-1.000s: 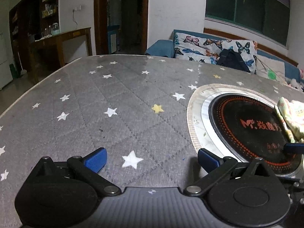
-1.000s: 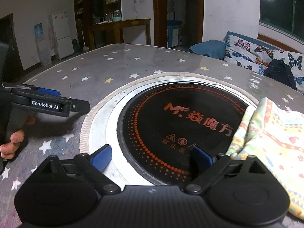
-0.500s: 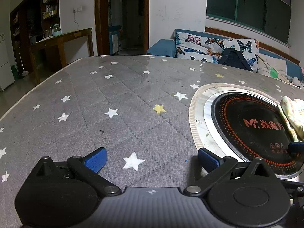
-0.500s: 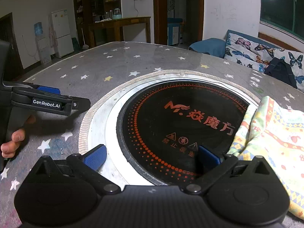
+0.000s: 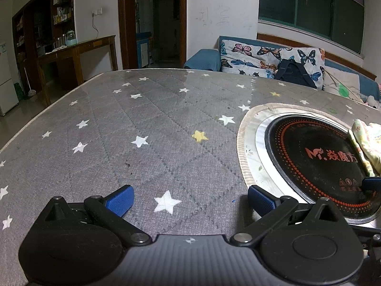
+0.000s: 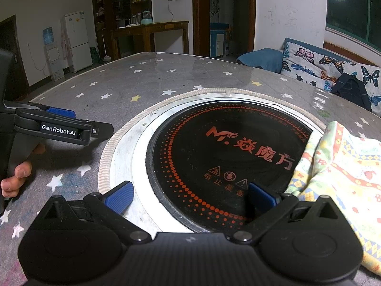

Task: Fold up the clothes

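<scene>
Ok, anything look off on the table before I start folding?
Yes: the cloth lies crumpled with its edge draped over the black cooktop set in the table. Odd spot for fabric. Both grippers, left and right, are open and empty.

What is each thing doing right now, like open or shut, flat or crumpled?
left gripper: open, holding nothing.
right gripper: open, holding nothing.
patterned cloth: crumpled, unfolded, its edge lying over the cooktop.
cooktop: bare except for the cloth edge.
table cover: spread flat.
</scene>
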